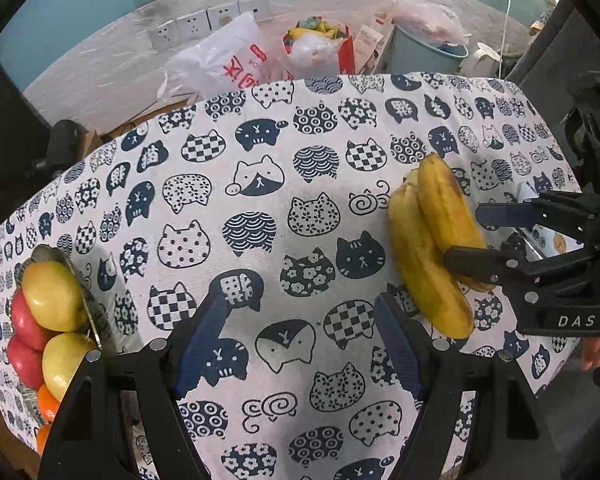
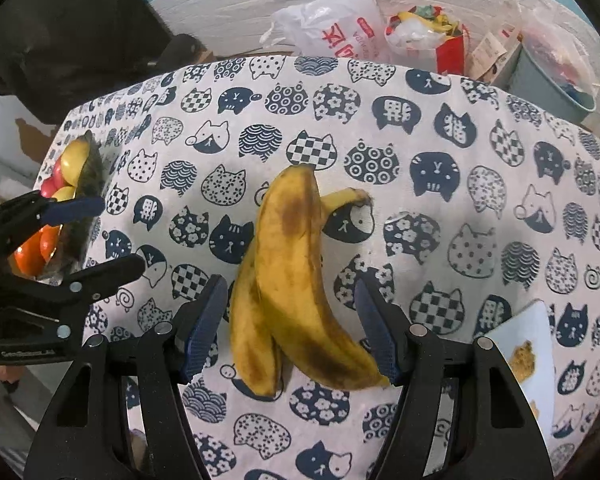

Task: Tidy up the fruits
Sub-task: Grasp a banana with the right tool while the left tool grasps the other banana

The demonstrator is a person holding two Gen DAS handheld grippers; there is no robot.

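Observation:
A bunch of two spotted yellow bananas [image 2: 296, 280] lies on the cat-print tablecloth [image 2: 420, 208]. My right gripper [image 2: 290, 332] is open, its blue fingers either side of the bananas without closing on them; it also shows at the right of the left wrist view [image 1: 484, 236]. My left gripper [image 1: 300, 344] is open and empty over bare cloth, left of the bananas [image 1: 428, 240]. A foil bowl [image 1: 82, 292] at the table's left edge holds yellow apples [image 1: 52, 296], red apples [image 1: 24, 336] and oranges [image 1: 46, 404].
A white plate [image 2: 528, 356] with a yellow print lies at the table's right edge. Behind the table stand plastic bags [image 1: 224, 60], a red bag [image 1: 320, 44] and a blue-grey bin [image 1: 424, 52] against the wall. The left gripper shows at the left of the right wrist view [image 2: 100, 236].

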